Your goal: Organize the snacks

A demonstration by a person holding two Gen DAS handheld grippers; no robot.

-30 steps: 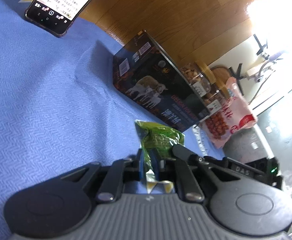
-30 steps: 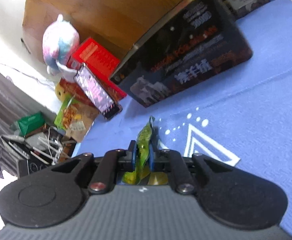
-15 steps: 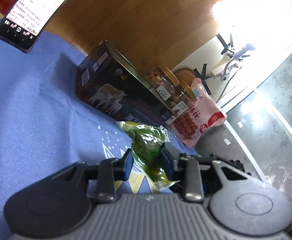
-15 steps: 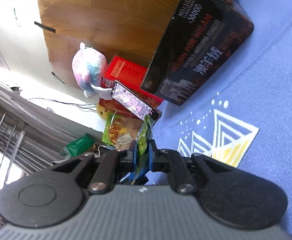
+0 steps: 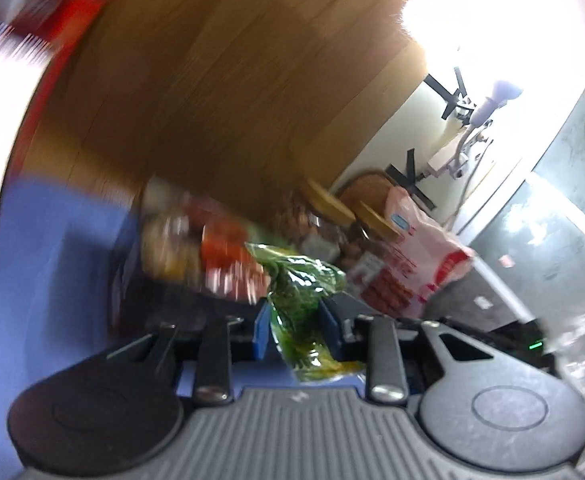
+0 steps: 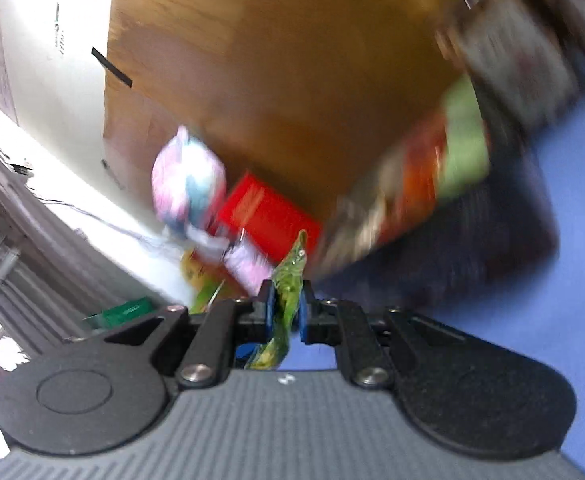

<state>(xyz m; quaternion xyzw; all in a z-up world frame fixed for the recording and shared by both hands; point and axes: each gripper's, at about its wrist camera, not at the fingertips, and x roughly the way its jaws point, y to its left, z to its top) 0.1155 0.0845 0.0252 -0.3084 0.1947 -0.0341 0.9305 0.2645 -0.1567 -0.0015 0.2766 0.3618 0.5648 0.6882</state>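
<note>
Left gripper (image 5: 294,330): jaws clamp green packet (image 5: 300,296).
Right gripper (image 6: 285,314): jaws clamp green pouch (image 6: 288,292).
Ahead: open box (image 5: 196,256), blurred.
Change: box top now faces both cameras.

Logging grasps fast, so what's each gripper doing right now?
Left gripper: shut on a green snack packet.
Right gripper: shut on a green-yellow snack packet, seen edge-on.

A crinkly green snack packet (image 5: 298,300) is pinched between blue pads, its clear film catching the light and its yellow-tinged lower end hanging below them. A second green packet (image 6: 288,292) stands edge-on in the other grip, thin and upright. Behind, on the blue cloth, an open dark box (image 5: 196,264) holds blurred orange and yellow packs.
</note>
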